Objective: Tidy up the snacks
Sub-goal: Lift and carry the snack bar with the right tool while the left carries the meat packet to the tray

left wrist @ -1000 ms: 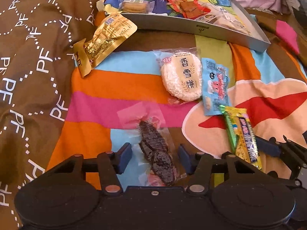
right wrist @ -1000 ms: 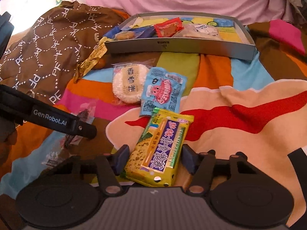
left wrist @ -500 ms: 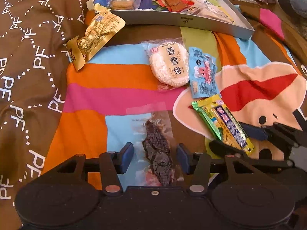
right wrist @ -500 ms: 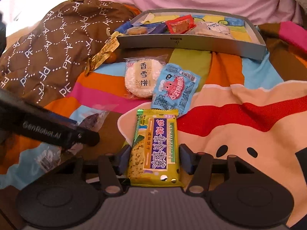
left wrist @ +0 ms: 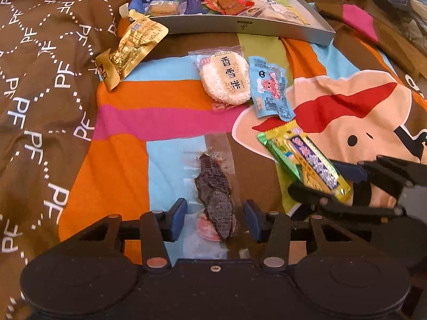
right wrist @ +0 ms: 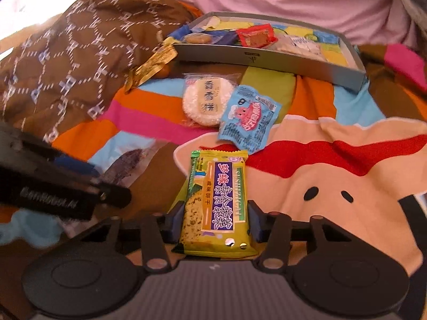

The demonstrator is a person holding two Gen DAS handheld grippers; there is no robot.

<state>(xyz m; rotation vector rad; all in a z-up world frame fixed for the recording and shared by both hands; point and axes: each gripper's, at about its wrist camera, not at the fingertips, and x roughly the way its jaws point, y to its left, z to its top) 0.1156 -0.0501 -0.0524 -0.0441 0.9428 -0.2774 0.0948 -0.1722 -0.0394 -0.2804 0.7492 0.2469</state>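
Right gripper [right wrist: 214, 220] clamped on green packet [right wrist: 217, 200]; left gripper [left wrist: 214, 220] parted around dark snack [left wrist: 216, 194], ungripped. Both aligned for tray [left wrist: 307, 33] transfer.

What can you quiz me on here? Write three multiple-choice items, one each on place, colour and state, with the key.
1. The round rice cracker lies: A in the tray; B on the blanket beside the blue packet; C between gripper fingers.
2. The bar in the right gripper is: A red; B yellow-green; C blue.
3. The grey tray: A empty; B holds several snacks; C upside down.

1 B, it touches the blue packet outside the tray. 2 B, its wrapper shows that. 3 B, packets fill its left part.
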